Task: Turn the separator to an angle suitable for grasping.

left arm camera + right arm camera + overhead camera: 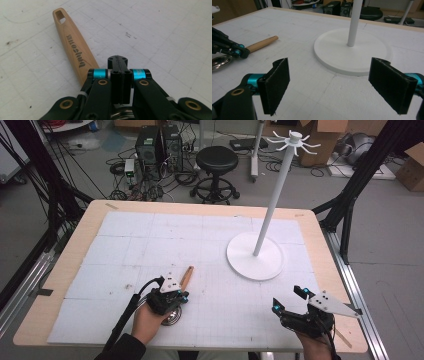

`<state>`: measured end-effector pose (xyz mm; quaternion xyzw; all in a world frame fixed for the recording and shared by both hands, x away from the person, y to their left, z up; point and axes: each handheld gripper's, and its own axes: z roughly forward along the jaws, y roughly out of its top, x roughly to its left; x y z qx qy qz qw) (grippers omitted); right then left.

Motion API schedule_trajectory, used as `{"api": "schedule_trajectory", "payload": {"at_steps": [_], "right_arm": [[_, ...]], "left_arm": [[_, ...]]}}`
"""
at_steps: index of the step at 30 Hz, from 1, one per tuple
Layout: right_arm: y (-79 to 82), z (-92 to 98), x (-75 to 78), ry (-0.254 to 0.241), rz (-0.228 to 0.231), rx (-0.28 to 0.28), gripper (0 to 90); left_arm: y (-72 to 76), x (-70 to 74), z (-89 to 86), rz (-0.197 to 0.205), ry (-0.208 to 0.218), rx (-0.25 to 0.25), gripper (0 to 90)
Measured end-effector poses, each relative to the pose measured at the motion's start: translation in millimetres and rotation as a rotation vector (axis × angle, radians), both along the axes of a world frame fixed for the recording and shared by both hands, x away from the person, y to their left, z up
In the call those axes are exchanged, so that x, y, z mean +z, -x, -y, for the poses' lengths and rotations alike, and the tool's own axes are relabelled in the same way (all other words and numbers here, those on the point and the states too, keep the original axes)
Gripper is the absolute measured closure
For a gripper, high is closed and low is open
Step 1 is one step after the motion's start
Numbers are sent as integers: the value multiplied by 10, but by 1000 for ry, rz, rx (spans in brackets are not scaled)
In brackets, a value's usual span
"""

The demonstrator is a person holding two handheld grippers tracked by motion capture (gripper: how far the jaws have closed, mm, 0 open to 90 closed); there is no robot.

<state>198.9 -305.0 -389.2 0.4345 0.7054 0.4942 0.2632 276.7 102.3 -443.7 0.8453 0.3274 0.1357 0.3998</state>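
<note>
High view, left claw (172, 296): low over the near-left worktop (90, 227), above a wooden-handled utensil (186, 278) with a metal coil end.
High view, right claw (289, 300): near right, spread apart, empty.
High view, stand (255, 256): white round base and pole, right of centre.
Left gripper view, left claw (120, 75): jaws clenched together (nothing visibly between them); wooden handle (72, 45) lies beside, left.
Right gripper view, right claw (334, 85): released wide, stand base (337, 53) beyond.

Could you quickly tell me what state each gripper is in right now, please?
Left gripper: jaws shut, above the utensil's wooden handle; a grip on it cannot be told.
Right gripper: open, holding nothing.
</note>
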Motion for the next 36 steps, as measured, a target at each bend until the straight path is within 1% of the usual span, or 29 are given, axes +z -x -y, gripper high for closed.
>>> {"api": "schedule_trajectory", "payload": {"at_steps": [3, 8, 11, 15, 17, 19, 26, 30, 33, 36], "right_arm": [[-8, -4, -7, 1, -6, 4, 161], [-2, -6, 1, 6, 3, 0, 161], [5, -5, 3, 2, -1, 0, 161], [0, -2, 1, 5, -1, -2, 161], [1, -4, 3, 3, 1, -3, 162], [-2, -5, 2, 6, 2, 0, 162], [-6, -20, -5, 8, -5, 3, 162], [-2, -12, -3, 6, -3, 1, 162], [-4, -16, -5, 7, -4, 2, 162], [-4, -21, -5, 10, -4, 4, 162]], "left_arm": [[-12, 2, -47, -4, 2, 11, 896], [-12, 6, -108, -6, -1, 25, 896], [-14, 2, -135, -4, 1, 32, 896], [-14, 7, -236, -13, 4, 52, 896], [-11, 9, -252, -13, -1, 55, 896], [-3, 9, -307, -15, -5, 63, 896], [-4, 11, -384, -21, -13, 71, 896], [36, 17, -409, -22, -28, 54, 896], [39, 15, -439, -22, -24, 60, 896], [52, 14, -516, -30, -18, 74, 896]]}}
